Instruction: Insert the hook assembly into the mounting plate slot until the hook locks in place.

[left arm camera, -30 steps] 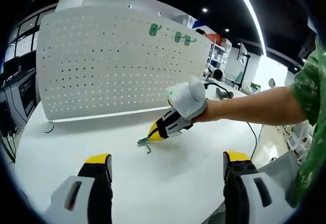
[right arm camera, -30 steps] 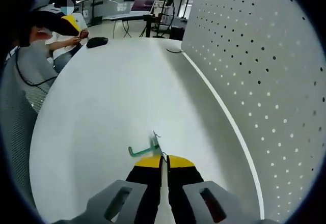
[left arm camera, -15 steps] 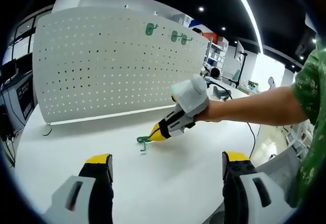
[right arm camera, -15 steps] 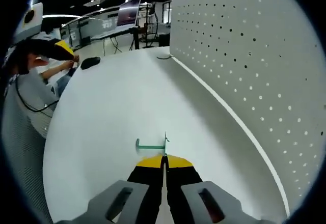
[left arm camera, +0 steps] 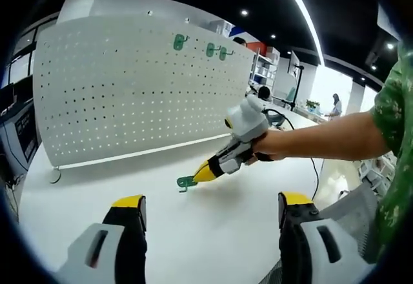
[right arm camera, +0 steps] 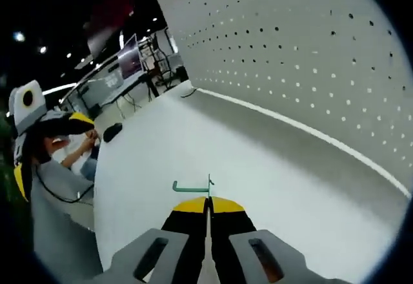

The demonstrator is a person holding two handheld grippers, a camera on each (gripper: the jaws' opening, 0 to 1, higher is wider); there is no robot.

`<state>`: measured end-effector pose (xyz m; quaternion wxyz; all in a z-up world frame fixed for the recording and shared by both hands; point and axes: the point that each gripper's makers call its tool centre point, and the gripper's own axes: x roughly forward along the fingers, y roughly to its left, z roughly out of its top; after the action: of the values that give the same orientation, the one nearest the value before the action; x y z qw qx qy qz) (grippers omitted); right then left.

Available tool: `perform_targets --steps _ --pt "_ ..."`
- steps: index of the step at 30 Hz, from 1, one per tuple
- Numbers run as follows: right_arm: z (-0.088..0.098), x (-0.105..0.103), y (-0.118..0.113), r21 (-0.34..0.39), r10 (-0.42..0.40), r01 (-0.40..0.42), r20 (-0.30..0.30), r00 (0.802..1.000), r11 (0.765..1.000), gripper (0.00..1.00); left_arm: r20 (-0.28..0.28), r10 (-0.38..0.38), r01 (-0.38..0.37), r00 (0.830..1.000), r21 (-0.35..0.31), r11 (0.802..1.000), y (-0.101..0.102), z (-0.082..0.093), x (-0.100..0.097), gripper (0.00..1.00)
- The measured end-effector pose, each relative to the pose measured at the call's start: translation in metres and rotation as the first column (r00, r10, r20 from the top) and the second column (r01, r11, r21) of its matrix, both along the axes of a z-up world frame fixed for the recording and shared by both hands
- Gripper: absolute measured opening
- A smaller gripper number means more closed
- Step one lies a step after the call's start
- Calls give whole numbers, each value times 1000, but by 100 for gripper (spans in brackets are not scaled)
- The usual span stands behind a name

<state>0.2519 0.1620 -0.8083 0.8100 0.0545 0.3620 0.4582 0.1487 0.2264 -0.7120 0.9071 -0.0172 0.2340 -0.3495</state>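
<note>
A small green hook (left arm camera: 186,182) hangs above the white table (left arm camera: 193,232), pinched in my right gripper (left arm camera: 201,175), whose yellow tips are shut on it. In the right gripper view the green hook (right arm camera: 192,186) sticks out to the left just past the shut tips of that gripper (right arm camera: 208,200). The white perforated mounting plate (left arm camera: 129,90) stands upright behind, with three green hooks (left arm camera: 179,40) near its top edge. The mounting plate (right arm camera: 310,58) rises at the right in the right gripper view. My left gripper (left arm camera: 206,210) is open and low, well short of the hook.
A person's bare forearm (left arm camera: 322,139) and green sleeve (left arm camera: 393,142) reach in from the right. The left gripper (right arm camera: 39,129) appears at the left of the right gripper view. A black cable (left arm camera: 316,168) trails at the table's far right. Office desks stand behind.
The right gripper has lifted the hook off the table and tilted up toward the plate. The left gripper's jaws stay open in the same place.
</note>
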Motion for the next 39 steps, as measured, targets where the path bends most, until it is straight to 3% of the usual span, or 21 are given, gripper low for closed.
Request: perform_targets --steps 6,12,14,17,20,27,29,34,38,39 --pt "28 -3 -1 175 -91 106 -92 992 979 0 27 -6 6 1000 -16 1000 -1 11 3 85" --pt "57 -13 1 296 -93 131 -139 986 946 0 72 -19 22 997 -36 999 -2 28 9 83" --pt "72 -17 2 354 -95 147 -160 983 924 0 81 -23 27 996 -48 998 -1 33 11 82" --pt "96 -23 1 467 -68 166 -219 973 869 0 99 -39 48 994 -83 995 -1 42 11 79" --pt "111 -31 -1 526 -35 163 -245 969 835 0 113 -48 61 992 -117 991 -1 49 12 78" --pt "129 -49 -5 581 23 171 -311 950 796 0 143 -94 116 985 -151 982 -6 58 13 70" --pt "138 -63 -3 614 91 168 -368 925 771 0 163 -128 150 978 -132 980 -8 58 12 67" --pt "138 -75 -2 590 121 125 -358 926 798 0 194 -193 214 962 -91 973 -15 55 7 67" --pt "139 -82 -2 586 143 116 -377 915 802 0 250 -280 291 927 -8 957 -22 49 1 60" --pt "139 -85 -2 584 152 115 -388 909 803 0 254 -283 294 925 -6 956 -23 48 1 58"
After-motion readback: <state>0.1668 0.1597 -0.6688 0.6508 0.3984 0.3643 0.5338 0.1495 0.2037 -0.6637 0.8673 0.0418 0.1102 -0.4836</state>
